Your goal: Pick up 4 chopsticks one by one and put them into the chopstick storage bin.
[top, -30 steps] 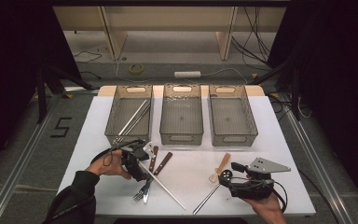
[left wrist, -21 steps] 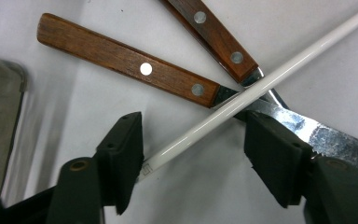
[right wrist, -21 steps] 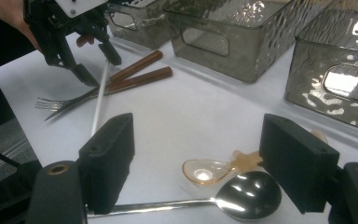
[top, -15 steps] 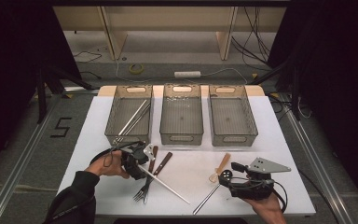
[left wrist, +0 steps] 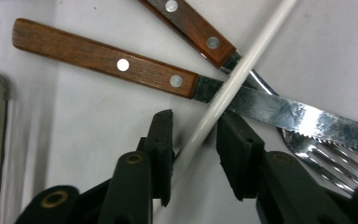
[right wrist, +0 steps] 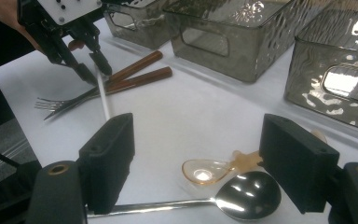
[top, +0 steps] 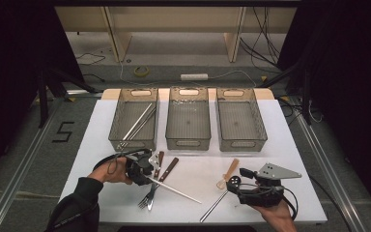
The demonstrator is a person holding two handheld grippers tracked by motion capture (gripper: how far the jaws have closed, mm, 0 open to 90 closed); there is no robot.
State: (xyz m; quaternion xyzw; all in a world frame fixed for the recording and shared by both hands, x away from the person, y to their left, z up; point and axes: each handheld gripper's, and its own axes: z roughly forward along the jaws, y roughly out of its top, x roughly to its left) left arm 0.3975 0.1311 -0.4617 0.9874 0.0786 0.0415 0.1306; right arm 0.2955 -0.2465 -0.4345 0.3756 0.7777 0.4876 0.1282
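Left hand-held gripper down at the near left of the worktop, jaws parted and straddling a white chopstick, pads just beside it on either side but not yet pinching; chopstick lying slantwise across a wooden-handled knife and a wooden-handled fork, one end between the jaws, the other running off toward the near middle of the worktop; to do the step well, probably best to close squarely on the round shaft alone, low enough to catch it yet clear of the knife blade beneath, then lift straight up so the knife and fork are not dragged along; slippery, thin stick, so a centred pinch likely matters, and a skewed one could roll it out; left bin already holding long metal pieces, middle bin and right bin looking bare; right hand-held gripper wide open and idle at the near right, hanging over a metal spoon and a small amber plastic spoon; left gripper view giving the gap between pads and stick and the crossing over the serrated blade, too fine to read from the high view; high view giving the whole row of bins and the stick's full run; right gripper view showing the left hand-held gripper from the side, tips at the stick.
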